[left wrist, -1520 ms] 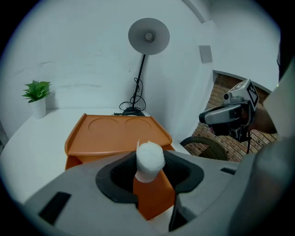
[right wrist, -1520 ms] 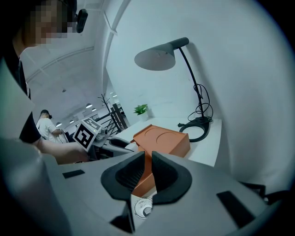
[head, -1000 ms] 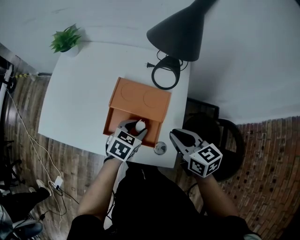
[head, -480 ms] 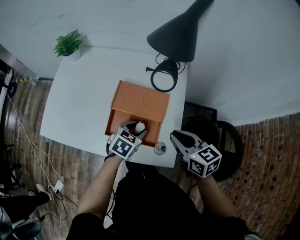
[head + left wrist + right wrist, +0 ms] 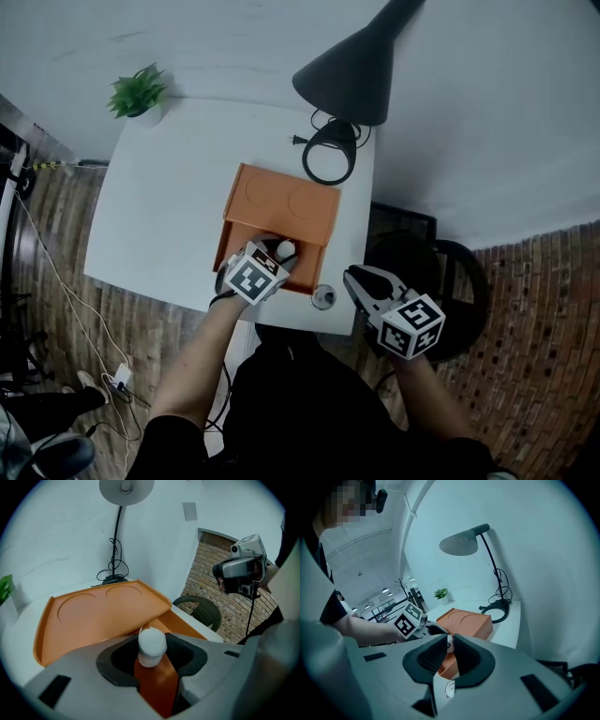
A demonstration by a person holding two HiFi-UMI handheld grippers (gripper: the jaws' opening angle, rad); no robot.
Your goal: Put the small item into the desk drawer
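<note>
Item (image 5: 151, 644) clamped in left claw (image 5: 152, 649) over drawer (image 5: 185, 626), clearest in its own view, right claw (image 5: 450, 644) ajar, empty

From overhead, the left gripper (image 5: 152, 639) was mostly buried under its own marker cube (image 5: 255, 278), and only a sliver of the white item (image 5: 285, 250) peeked out. The lamp shade (image 5: 352, 66) ran off the top edge. A small round thing (image 5: 322, 297) at the edge of the desk (image 5: 169, 206) was too tiny to name.

Left tool (image 5: 281, 251) clamped, right tool (image 5: 358, 278) — barely apart
</note>
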